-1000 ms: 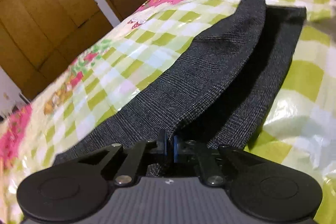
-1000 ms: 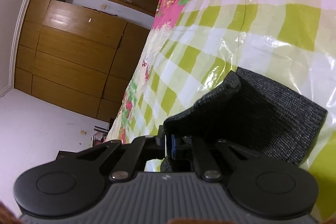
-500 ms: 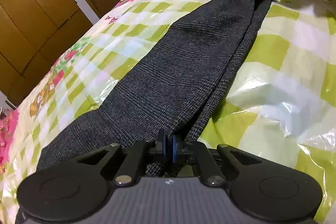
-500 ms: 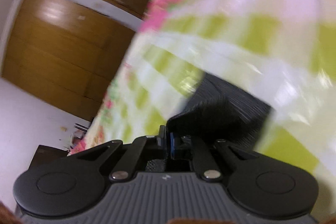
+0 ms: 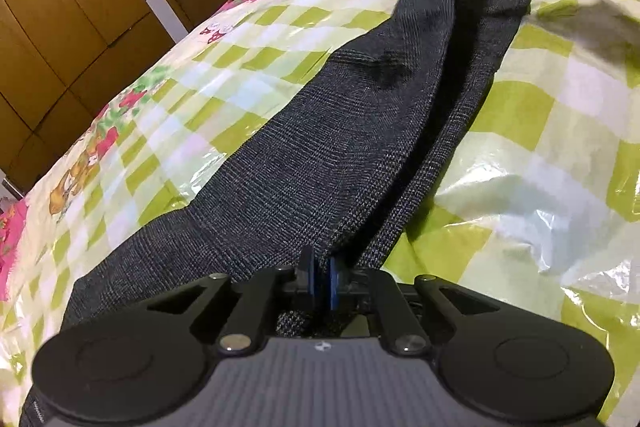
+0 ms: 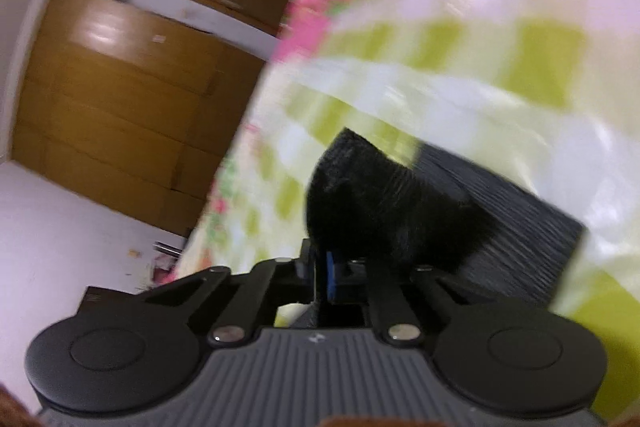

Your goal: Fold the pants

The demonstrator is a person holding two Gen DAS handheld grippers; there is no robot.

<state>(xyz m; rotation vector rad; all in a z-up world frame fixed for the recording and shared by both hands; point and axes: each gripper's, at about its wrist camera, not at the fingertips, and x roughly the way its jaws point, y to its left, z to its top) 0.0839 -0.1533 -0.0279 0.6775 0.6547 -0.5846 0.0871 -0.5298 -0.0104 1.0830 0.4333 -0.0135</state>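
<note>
Dark grey pants (image 5: 320, 163) lie lengthwise on the bed's green-checked plastic cover (image 5: 540, 131), one leg lifted over the other. Left hand-held gripper (image 5: 321, 281) is clamped on the near end of the upper leg; right hand-held gripper (image 6: 323, 277) is clamped on the far cuff, held up off the cover, view blurred. Step in hand looks like laying the lifted leg onto the lower leg (image 5: 472, 75). To do it well: keep the cloth taut between both grips, line the outer edges up, lower both ends together, release only once flat. The slick cover may slide and crumple.
</note>
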